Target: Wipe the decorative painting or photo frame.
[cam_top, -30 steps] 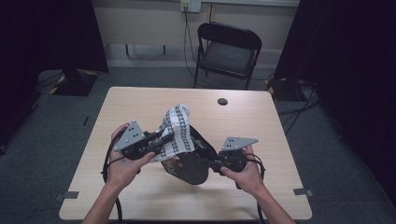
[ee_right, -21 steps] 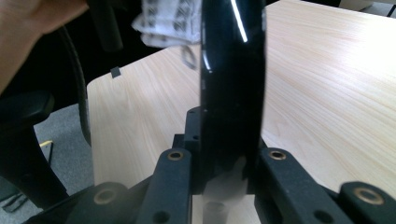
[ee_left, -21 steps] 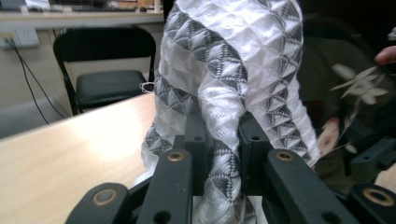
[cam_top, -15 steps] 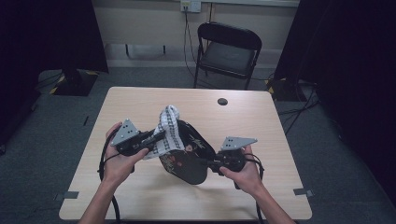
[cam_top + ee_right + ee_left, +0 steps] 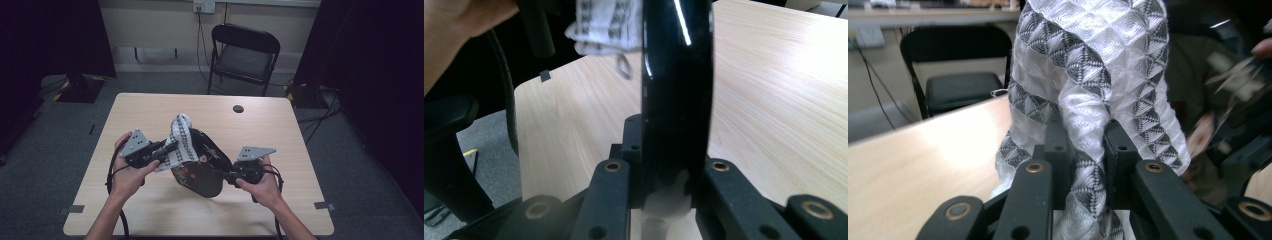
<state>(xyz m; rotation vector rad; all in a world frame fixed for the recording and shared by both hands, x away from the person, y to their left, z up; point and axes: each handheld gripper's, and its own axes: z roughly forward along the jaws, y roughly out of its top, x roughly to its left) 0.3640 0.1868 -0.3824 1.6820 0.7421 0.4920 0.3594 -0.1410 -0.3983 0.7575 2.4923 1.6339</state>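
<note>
- The right gripper (image 5: 231, 176) is clamped on the rim of a glossy black plate (image 5: 200, 165), held on edge above the wooden table (image 5: 300, 165)
- The left gripper (image 5: 167, 148) pinches a checked waffle cloth (image 5: 181, 140) against the plate's face
- Wipe well: keep the plate steady and sweep firmly across
- The plate's face points toward the left hand, its long axis running from the near right to the far left

No word, number or brand can be read anywhere. The glossy black plate with a red and white printed pattern (image 5: 200, 165) carries only decoration, too small and blurred to make out any letters. The white cloth with grey woven squares (image 5: 1088, 85) has no label that shows. The wall socket plate (image 5: 204, 5) behind the table is blank from here
</note>
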